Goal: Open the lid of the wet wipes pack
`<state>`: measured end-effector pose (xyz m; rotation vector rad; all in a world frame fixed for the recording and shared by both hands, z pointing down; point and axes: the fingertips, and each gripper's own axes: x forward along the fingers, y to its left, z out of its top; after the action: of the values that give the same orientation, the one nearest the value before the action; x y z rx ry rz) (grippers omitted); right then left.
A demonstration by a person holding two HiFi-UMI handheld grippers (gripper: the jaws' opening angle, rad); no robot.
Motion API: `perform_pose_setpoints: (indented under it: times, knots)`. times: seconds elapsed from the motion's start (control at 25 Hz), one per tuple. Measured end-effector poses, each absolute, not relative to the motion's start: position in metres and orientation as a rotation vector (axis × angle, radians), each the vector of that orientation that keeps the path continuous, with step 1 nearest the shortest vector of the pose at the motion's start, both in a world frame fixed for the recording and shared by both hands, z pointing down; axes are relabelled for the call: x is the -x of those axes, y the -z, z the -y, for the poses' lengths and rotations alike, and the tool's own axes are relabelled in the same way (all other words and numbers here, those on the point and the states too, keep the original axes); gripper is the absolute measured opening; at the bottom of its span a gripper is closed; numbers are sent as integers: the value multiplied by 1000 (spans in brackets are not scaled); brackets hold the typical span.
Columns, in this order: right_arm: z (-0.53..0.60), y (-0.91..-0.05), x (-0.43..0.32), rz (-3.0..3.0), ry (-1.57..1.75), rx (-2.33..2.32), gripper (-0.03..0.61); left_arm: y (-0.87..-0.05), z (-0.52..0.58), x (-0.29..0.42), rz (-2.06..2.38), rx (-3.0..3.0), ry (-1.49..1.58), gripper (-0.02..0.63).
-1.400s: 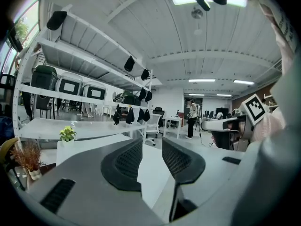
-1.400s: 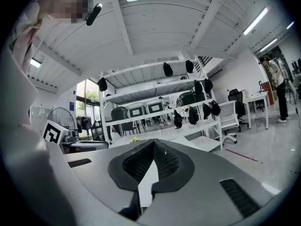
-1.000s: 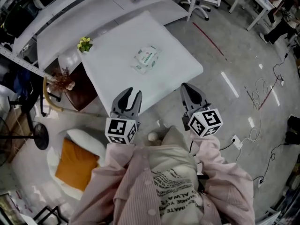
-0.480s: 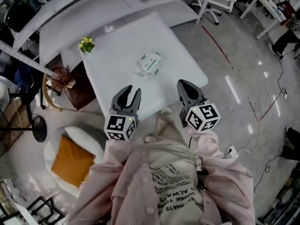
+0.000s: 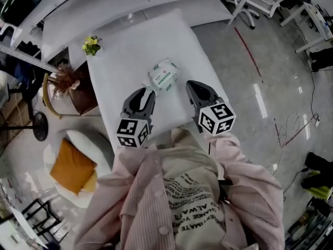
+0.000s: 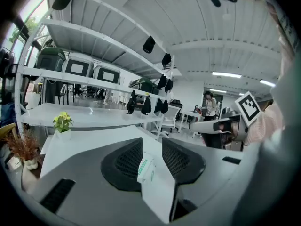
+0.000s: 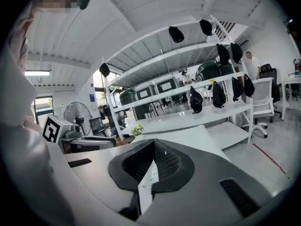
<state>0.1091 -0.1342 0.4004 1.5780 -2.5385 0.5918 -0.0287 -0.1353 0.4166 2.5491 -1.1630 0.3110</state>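
White bench [image 5: 119,61] carries the wet wipes pack [image 5: 164,75] flat, label up; left gripper [image 5: 147,91] waits just short of it, jaws apart, probably to pin it; right gripper [image 5: 192,85] beside it, jaws together, empty.

Open tabletop [image 5: 122,69] around wipes pack [image 5: 164,76] — plant [image 5: 91,45] well apart.

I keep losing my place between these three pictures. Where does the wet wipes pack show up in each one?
Head view: the wet wipes pack lies on the white table, just above the picture's centre.
Left gripper view: lower centre, standing out against the table.
Right gripper view: cannot be made out; only a white sliver shows low in the middle.
Shared landmark: the small potted plant.
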Motion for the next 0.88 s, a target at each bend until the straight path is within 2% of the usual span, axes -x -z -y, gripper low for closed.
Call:
perform_pose_setpoints:
  times: [0.28,0.88]
  knots:
    - [181,-426,-119,2559,-604,-1395,0,-445,167,10,1217,-2452,-365,109]
    - [243,-517,-103,2513,-695,-1162,0,-521,210,-17,1202,-2400,-721,109]
